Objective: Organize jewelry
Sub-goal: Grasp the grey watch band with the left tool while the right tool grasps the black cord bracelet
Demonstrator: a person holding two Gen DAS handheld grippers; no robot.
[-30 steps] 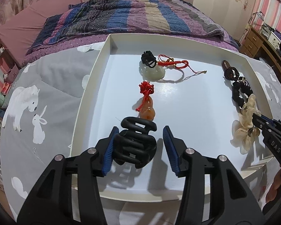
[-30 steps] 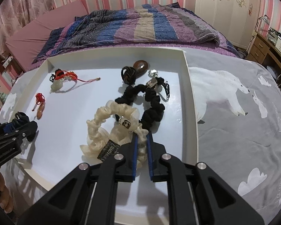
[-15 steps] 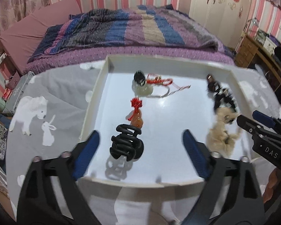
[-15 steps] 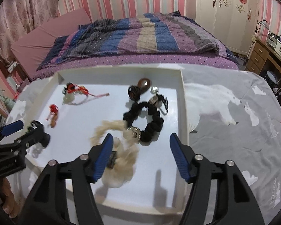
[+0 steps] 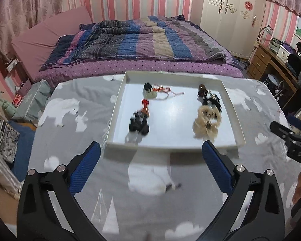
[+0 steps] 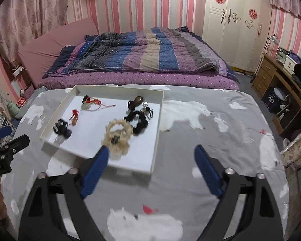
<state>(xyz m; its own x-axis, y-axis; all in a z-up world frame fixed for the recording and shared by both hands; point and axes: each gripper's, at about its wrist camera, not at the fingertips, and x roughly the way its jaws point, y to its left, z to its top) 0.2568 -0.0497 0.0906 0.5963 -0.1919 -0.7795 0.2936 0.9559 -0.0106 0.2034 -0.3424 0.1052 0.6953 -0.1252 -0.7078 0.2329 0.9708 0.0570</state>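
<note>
A white tray (image 5: 235, 118) sits on a table covered with a grey polar-bear cloth; it also shows in the right wrist view (image 6: 157, 128). In it lie a black hair claw (image 5: 139, 123), an orange pendant with a red knot (image 5: 144, 108), a jade pendant on red cord (image 5: 150, 93), a cream scrunchie (image 5: 206, 120) and a black scrunchie (image 5: 211, 100). My left gripper (image 5: 150, 167) is open and empty, held back from the tray's near edge. My right gripper (image 6: 150, 170) is open and empty, near the tray's near right corner.
A bed with a striped quilt (image 5: 138, 40) lies beyond the table. A wooden desk (image 5: 271, 60) stands at the right. A white wardrobe (image 6: 236, 20) stands at the back. The table cloth (image 6: 220, 130) stretches right of the tray.
My left gripper let go of the black hair claw and my right gripper let go of the cream scrunchie. Both opened wide and drew back from the tray.
</note>
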